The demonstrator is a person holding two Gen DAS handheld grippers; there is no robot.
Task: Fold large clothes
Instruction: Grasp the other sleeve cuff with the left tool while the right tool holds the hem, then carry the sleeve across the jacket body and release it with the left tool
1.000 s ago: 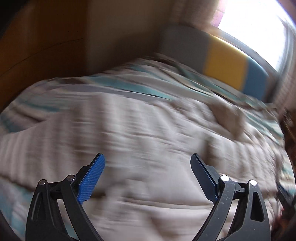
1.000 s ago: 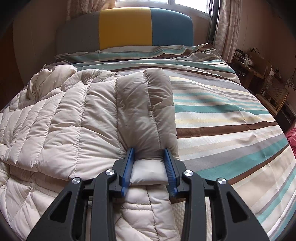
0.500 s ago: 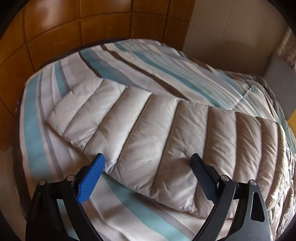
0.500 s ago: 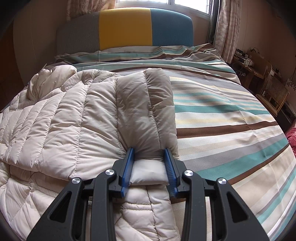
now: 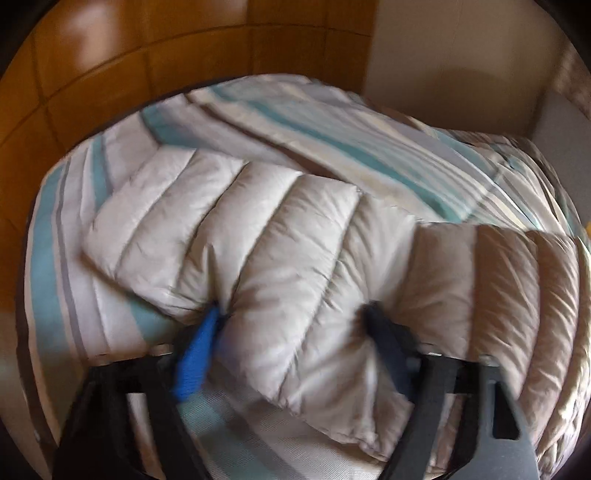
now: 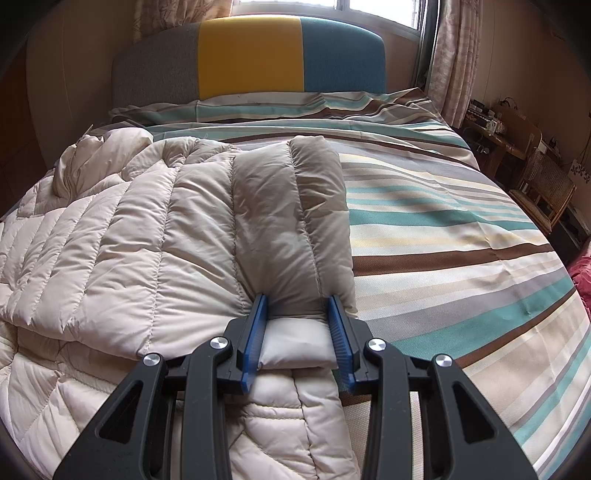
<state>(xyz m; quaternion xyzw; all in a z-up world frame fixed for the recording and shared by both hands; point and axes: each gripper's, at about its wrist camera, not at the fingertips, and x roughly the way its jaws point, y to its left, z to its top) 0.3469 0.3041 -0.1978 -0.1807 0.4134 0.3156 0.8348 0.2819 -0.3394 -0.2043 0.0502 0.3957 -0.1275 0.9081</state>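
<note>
Your left tool (image 5: pixel 291 325) has just dropped onto the sleeve (image 5: pixel 229 236), fingers spread around its padding, not yet pinching. Your right tool (image 6: pixel 299 332) stays clamped on the puffer coat (image 6: pixel 147 229) spread across the bed (image 6: pixel 461 240).

Striped bed (image 6: pixel 461 236), tricolour headboard (image 6: pixel 251 55) under a bright window (image 6: pixel 373 7); wooden desk (image 6: pixel 506 136) and chair (image 6: pixel 546 188) beside it

Striped bedsheet (image 6: pixel 461 236) bare from 1 to 4 o'clock; puffer jacket (image 6: pixel 155 229) fills 9 to 12; headboard (image 6: pixel 251 55) blocks 12.
</note>
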